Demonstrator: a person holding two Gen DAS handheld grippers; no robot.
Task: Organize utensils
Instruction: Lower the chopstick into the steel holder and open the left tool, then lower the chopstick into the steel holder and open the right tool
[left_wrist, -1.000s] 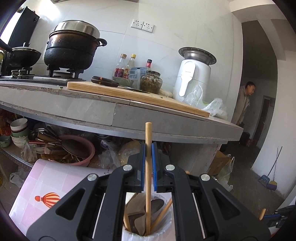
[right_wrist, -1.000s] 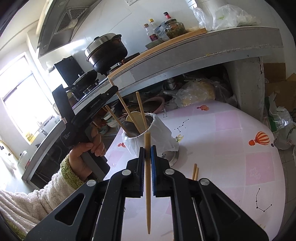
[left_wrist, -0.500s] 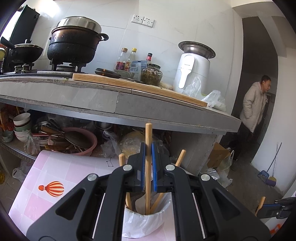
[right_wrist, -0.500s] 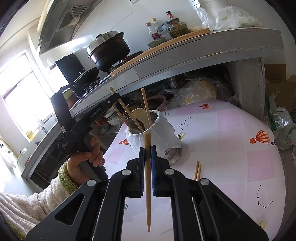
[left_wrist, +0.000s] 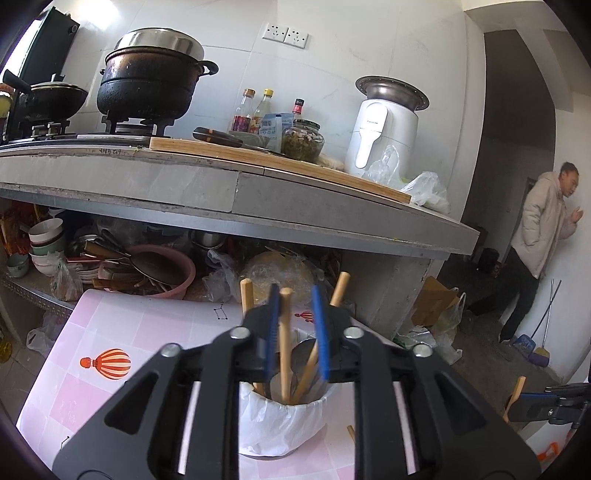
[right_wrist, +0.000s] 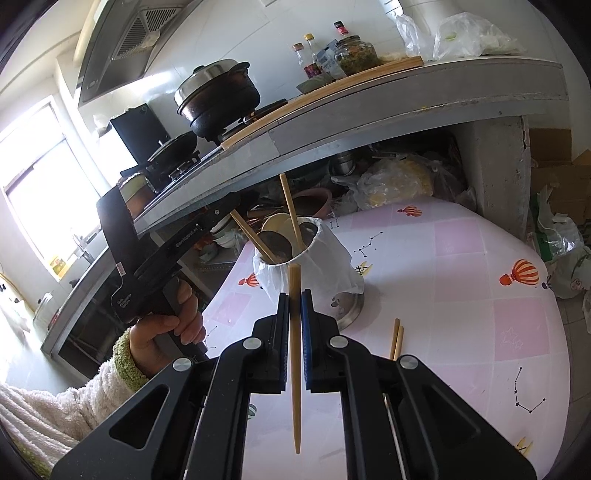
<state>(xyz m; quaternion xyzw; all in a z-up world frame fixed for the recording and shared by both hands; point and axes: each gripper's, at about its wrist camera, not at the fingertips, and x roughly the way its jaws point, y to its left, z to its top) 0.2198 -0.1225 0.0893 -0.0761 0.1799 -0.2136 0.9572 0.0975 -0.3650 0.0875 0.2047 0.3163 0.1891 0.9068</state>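
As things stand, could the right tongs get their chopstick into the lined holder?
Probably yes: the right tongs grip a chopstick near the holder, whose mouth looks open, though the left tongs hover over it.

Daylight is pouring through a window (right_wrist: 55, 184) at the left. A grey stone counter (left_wrist: 236, 192) is running along the white tiled wall (left_wrist: 332, 74), with a dark doorway (left_wrist: 517, 147) opening to the right.

The left gripper (left_wrist: 293, 328) has its blue fingers (left_wrist: 274, 325) spread apart over a cup (left_wrist: 284, 424) lined with a white bag. Wooden chopsticks (left_wrist: 284, 343) stand inside it on the pink surface (left_wrist: 110, 332).
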